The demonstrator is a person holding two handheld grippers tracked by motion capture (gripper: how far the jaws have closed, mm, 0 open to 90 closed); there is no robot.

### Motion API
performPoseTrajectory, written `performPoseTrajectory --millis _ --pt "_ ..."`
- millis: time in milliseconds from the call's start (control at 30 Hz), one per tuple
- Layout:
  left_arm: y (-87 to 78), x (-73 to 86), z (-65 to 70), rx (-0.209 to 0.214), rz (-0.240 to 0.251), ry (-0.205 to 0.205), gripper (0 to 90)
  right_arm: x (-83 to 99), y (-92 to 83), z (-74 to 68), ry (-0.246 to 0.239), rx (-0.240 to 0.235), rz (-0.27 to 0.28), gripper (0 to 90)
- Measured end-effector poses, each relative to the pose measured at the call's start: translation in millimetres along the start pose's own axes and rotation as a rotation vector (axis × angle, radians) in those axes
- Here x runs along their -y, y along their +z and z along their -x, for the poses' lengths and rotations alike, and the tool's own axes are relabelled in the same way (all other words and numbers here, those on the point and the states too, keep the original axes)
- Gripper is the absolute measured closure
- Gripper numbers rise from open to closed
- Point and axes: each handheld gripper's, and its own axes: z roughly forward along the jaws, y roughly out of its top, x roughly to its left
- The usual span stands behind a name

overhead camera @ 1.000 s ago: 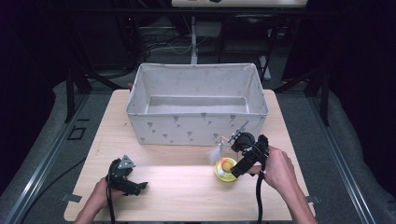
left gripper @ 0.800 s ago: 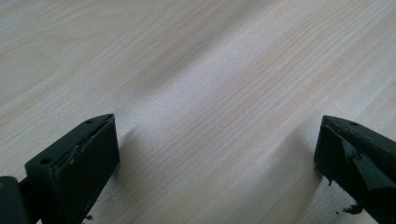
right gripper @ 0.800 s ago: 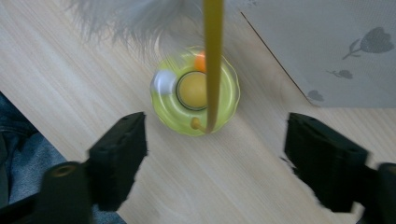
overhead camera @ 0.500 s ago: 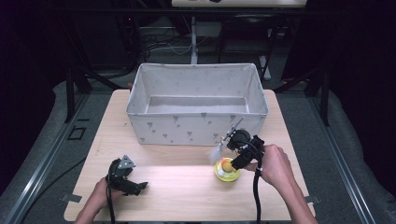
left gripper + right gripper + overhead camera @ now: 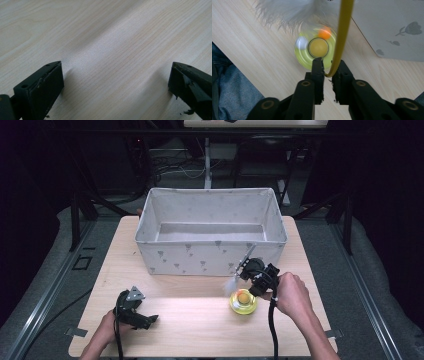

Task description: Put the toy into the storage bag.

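While two tongs at work: one yellow toy [image 5: 243, 301], one fabric bin [image 5: 210, 235].

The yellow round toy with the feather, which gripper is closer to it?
The right one. The right gripper sits just above the yellow round toy, with its jaws just closed on the toy's yellow wand. The left gripper rests far across the table, open.

Yellow-green round toy [image 5: 315, 51] with white feather [image 5: 294, 12] lies beside the bin [image 5: 387, 30].

A grey fabric bin [image 5: 210, 232] printed with small flowers stands open on the far half of the wooden table [image 5: 200, 320].
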Motion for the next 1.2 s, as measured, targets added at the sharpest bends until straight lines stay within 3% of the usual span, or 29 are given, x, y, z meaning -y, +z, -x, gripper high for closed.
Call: performPoseTrajectory --millis 300,767,1200 --pt "0.0 0.1 0.0 0.000 0.001 0.000 0.0 -1.3 3.1 3.0 0.021 -0.016 0.010 87.1" --pt "0.0 0.1 -0.1 0.000 0.001 0.001 0.0 -2.0 0.4 6.8 0.029 -0.019 0.044 87.8" --pt "0.0 0.1 -0.1 0.001 0.001 0.000 0.0 -7.5 -21.3 13.6 0.026 0.008 0.065 87.8"
